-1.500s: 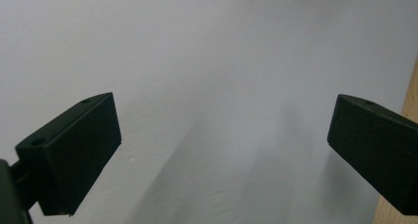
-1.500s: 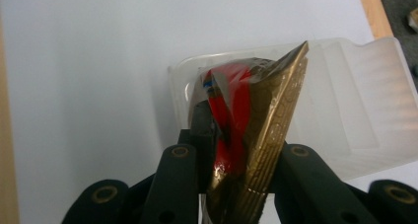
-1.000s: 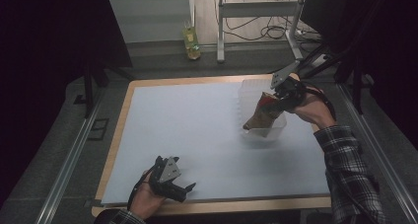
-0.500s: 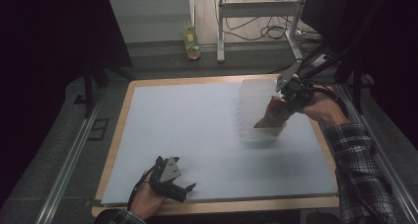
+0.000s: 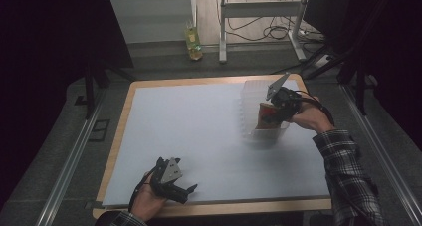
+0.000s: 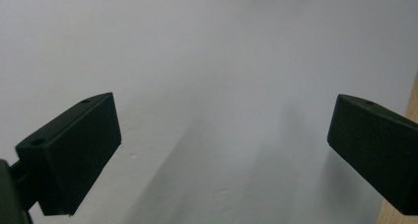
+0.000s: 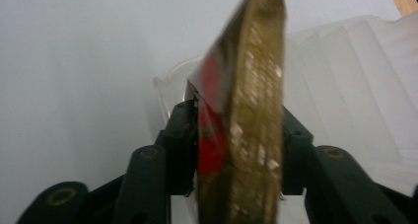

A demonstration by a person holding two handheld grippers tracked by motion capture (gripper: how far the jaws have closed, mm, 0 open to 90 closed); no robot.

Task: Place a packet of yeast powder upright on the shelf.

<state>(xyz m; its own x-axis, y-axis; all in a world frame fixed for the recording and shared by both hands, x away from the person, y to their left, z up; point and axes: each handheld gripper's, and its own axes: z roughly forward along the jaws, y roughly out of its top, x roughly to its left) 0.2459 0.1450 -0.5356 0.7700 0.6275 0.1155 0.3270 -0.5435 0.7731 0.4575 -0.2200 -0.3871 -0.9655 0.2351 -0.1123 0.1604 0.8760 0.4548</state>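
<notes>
The right gripper (image 7: pixel 231 150) had its 2 black jaws on either side of a flat red-and-brown snack packet (image 7: pixel 246 115), 1 jaw against each face. They had just been opening, with the packet between them, and the pads looked close to its sides, so I judged the pinch light. In the high view the right gripper (image 5: pixel 278 106) held the packet (image 5: pixel 267 117) nearly upright, its lower end down inside a clear plastic container (image 5: pixel 251 111) near the far right corner of the white table (image 5: pixel 199 131).

The risk I saw was a loosened packet tipping against the thin wall and rocking or sliding the light container. A jaw could also catch the rim on the way out and drag it.

The container held that 1 packet; whether anything else was in it I could not tell.

The left gripper (image 5: pixel 171 182) rested near the front edge, jaws spread wide over bare table (image 6: pixel 212 61), holding nothing.
</notes>
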